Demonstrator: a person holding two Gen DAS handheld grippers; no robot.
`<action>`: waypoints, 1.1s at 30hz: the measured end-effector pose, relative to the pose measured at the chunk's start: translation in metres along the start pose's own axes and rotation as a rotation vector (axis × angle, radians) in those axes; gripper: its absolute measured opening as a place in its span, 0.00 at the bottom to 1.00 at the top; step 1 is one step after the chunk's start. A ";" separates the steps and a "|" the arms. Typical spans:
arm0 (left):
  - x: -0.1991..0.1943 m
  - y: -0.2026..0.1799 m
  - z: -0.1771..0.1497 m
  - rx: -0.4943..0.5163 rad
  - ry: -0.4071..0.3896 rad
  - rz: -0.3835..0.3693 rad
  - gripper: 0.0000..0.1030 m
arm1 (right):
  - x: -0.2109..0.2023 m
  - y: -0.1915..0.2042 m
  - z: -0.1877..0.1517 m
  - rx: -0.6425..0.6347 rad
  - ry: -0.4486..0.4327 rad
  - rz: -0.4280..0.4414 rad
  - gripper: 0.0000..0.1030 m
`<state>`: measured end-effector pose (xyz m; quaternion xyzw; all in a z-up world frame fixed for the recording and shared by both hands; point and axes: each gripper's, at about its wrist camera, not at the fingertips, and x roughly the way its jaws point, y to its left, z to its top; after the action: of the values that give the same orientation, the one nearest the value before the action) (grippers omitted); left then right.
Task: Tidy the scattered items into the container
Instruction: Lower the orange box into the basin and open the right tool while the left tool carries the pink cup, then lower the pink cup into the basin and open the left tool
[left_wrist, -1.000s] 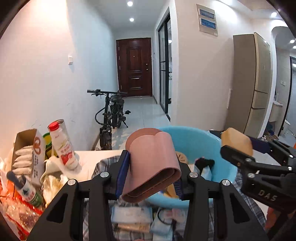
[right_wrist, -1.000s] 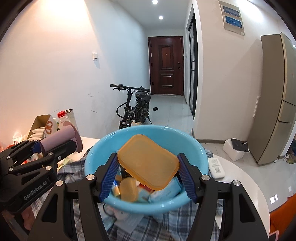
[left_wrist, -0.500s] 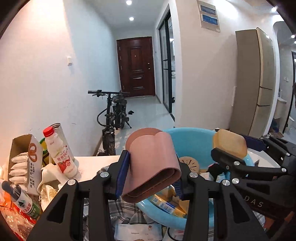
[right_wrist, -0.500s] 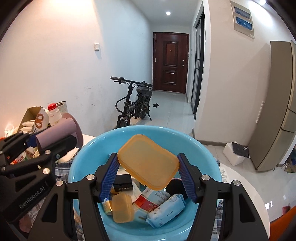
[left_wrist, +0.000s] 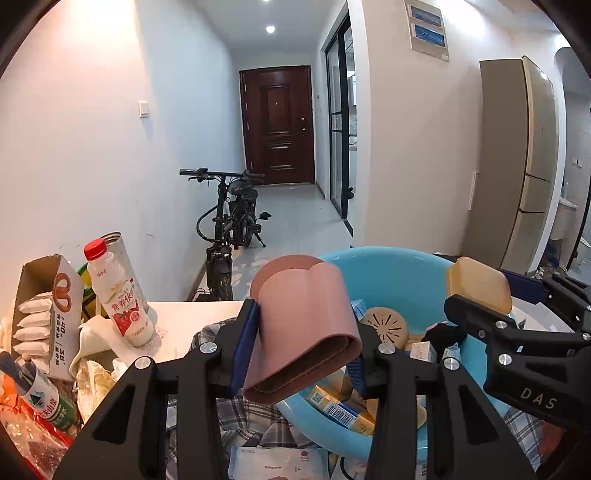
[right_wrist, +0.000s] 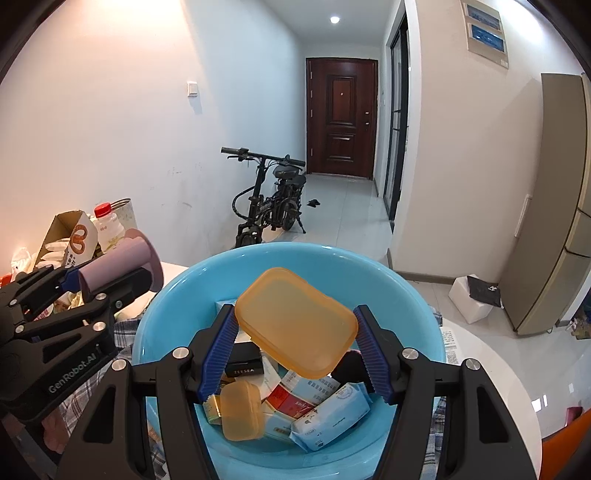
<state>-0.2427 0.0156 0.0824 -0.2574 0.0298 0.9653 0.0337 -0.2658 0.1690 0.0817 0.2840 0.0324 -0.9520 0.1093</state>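
In the left wrist view, a dusty-pink folded case (left_wrist: 304, 325) is clamped between the blue pads of the left gripper (left_wrist: 301, 341) and is held tilted just over the near-left rim of the blue basin (left_wrist: 391, 266). Inside the basin a round beige disc with slots (left_wrist: 384, 325), a yellow barcoded carton (left_wrist: 340, 406) and some dark fabric are seen. At the right edge the right gripper (left_wrist: 480, 291) is seen from the side, with an orange box gripped in it above the basin. To the left, a red-capped milk bottle (left_wrist: 118, 291) stands on the white table (left_wrist: 184, 317) beside an open cardboard box of white packets (left_wrist: 40, 314). A plaid cloth (left_wrist: 236, 417) lies under the basin, and a wipes packet (left_wrist: 277, 463) lies on it at the bottom edge. In the right wrist view, the orange box (right_wrist: 295, 321) is grasped flat between the right gripper's pads and is held above the middle of the basin. Below it, a smaller orange box (right_wrist: 242, 410), a black box (right_wrist: 243, 360) and a white-blue wipes pack (right_wrist: 332, 417) lie in the basin. The pink case is seen at the left, just outside the rim.
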 end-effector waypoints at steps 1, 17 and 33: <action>0.000 0.000 0.000 0.001 0.000 0.001 0.41 | 0.001 0.001 0.000 -0.002 0.001 -0.003 0.64; 0.003 -0.001 -0.001 0.003 -0.004 -0.022 0.41 | 0.002 0.001 -0.001 0.001 -0.007 -0.045 1.00; 0.006 -0.017 -0.005 0.027 -0.002 -0.072 0.41 | -0.012 -0.033 0.000 0.035 -0.029 -0.146 1.00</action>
<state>-0.2442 0.0321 0.0740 -0.2570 0.0335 0.9631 0.0718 -0.2631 0.2038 0.0882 0.2690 0.0349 -0.9619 0.0352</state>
